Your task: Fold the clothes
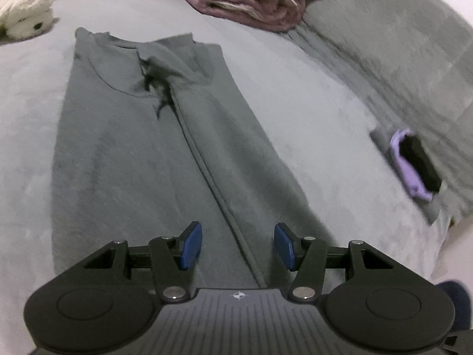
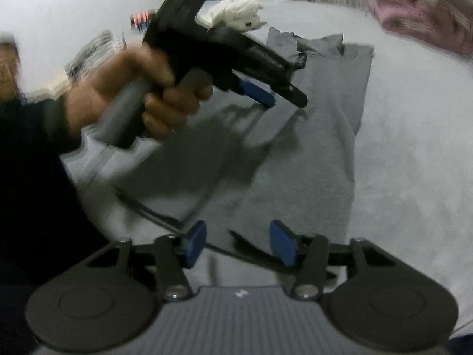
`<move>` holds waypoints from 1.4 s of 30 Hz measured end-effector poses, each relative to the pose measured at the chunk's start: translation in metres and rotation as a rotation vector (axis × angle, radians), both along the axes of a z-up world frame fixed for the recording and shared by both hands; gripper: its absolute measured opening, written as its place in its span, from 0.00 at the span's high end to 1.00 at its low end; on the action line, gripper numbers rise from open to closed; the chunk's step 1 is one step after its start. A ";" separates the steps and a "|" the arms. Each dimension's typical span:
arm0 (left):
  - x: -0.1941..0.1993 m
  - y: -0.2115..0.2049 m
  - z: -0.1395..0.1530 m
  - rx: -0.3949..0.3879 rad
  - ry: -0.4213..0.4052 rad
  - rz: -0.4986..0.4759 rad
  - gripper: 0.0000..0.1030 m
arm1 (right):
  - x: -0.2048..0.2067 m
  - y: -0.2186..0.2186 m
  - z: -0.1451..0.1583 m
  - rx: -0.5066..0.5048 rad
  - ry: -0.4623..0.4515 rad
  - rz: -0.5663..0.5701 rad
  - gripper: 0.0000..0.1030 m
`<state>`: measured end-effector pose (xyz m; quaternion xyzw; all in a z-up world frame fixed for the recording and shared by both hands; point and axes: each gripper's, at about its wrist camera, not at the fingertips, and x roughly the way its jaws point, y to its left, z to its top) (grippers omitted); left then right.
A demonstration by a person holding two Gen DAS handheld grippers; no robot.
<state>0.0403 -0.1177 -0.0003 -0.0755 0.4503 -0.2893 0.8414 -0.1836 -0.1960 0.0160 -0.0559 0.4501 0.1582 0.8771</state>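
Left tongs [image 1: 238,245] gape wide above the near hem of a gray T-shirt [image 1: 147,153], folded lengthwise on the gray bed [image 1: 310,118]. Right tongs [image 2: 238,244], equally wide and empty, hover over the shirt's near edge.

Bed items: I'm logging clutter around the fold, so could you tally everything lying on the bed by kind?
Grey T-shirt, sides folded in: 1
White plush toy: 1
Pink bundle of fabric: 1
Phone in a lilac case: 1
Total: 4
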 end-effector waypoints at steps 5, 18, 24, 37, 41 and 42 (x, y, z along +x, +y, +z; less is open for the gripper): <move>-0.007 -0.003 0.000 0.014 -0.010 -0.003 0.49 | -0.003 0.013 0.001 -0.067 -0.050 -0.027 0.89; -0.008 0.003 0.000 0.036 -0.039 0.017 0.69 | -0.003 0.017 0.016 0.045 -0.026 -0.044 0.73; 0.000 0.004 -0.002 0.017 -0.037 0.041 0.69 | 0.045 -0.068 0.061 0.189 -0.103 -0.191 0.62; 0.017 0.006 -0.011 -0.049 -0.070 0.063 0.68 | 0.254 -0.171 -0.002 0.368 0.035 -0.330 0.62; 0.020 0.006 -0.012 -0.062 -0.086 0.062 0.68 | 0.295 -0.162 -0.019 0.302 0.048 -0.336 0.63; 0.021 0.006 -0.013 -0.065 -0.088 0.060 0.68 | 0.300 -0.158 -0.022 0.278 0.041 -0.328 0.82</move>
